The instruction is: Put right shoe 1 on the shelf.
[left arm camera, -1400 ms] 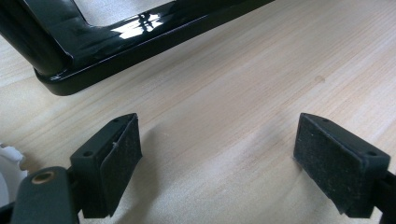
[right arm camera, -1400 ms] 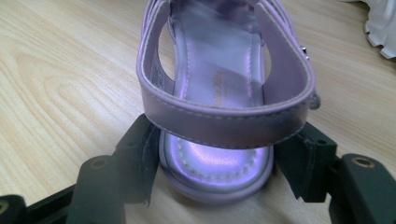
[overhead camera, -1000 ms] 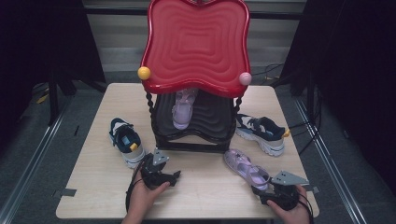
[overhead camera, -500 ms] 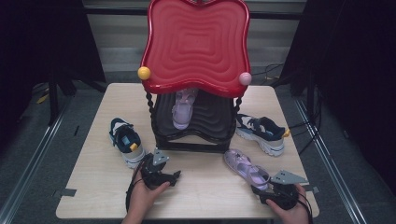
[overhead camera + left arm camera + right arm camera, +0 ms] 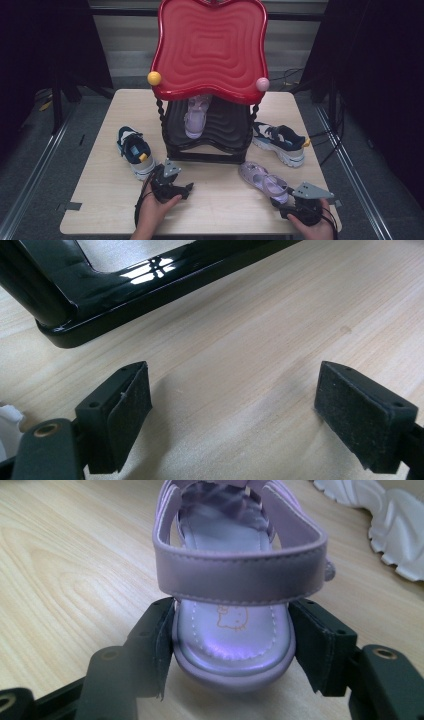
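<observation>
right gripper [image 5: 232,645] pinching heel of purple sandal [image 5: 235,580], in front of shoe rack [image 5: 207,135]; left gripper [image 5: 235,410] spread wide, empty, beside rack base.

Glossy black rack [image 5: 150,277], pale wood table [image 5: 260,340]

A light wooden table [image 5: 105,200] carries a black rack [image 5: 207,150] with a red wavy top at its middle, a navy sneaker [image 5: 134,150] at left, another sneaker [image 5: 280,142] at right, and a lilac sandal [image 5: 262,181] lying front right.
</observation>
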`<state>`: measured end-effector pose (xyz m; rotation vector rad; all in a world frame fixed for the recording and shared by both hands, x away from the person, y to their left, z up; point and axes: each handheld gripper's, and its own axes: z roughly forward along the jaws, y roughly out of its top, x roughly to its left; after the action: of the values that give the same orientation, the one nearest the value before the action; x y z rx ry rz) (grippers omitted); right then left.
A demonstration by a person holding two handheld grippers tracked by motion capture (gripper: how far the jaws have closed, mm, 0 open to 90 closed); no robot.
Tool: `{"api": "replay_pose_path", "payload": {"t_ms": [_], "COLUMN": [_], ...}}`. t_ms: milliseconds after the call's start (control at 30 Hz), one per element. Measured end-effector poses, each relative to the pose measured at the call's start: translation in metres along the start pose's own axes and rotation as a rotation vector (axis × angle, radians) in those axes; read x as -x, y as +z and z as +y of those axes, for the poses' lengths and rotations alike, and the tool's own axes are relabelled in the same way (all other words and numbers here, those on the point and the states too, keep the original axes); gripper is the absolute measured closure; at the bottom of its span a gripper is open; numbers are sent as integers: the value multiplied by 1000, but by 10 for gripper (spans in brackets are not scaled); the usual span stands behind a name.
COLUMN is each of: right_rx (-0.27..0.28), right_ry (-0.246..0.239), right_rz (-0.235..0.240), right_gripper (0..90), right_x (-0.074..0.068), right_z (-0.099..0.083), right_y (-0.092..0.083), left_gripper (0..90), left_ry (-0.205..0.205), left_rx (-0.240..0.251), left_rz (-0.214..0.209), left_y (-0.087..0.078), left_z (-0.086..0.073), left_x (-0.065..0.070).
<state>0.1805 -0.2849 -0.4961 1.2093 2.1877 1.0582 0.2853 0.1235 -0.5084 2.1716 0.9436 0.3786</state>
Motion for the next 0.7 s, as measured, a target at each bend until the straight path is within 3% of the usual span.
{"api": "replay_pose_path", "payload": {"t_ms": [200,367,533,700], "right_rx": [6,9,-27,-47], "right_ry": [44,33,44,28], "right_rz": [40,26,42,33], "right_gripper": [370,366,351,230], "right_x": [4,4,3,-4], "right_z": [-6,-8,-9,-6], "right_y": [4,7,11,16], "left_gripper": [145,145,145,145], "left_ry": [-3,-1,-5,-5], "left_rx": [2,-1,4,3], "left_rz": [0,2,2,1], "left_y": [0,0,0,0], "left_z": [0,0,0,0], "left_x": [0,0,0,0]}}
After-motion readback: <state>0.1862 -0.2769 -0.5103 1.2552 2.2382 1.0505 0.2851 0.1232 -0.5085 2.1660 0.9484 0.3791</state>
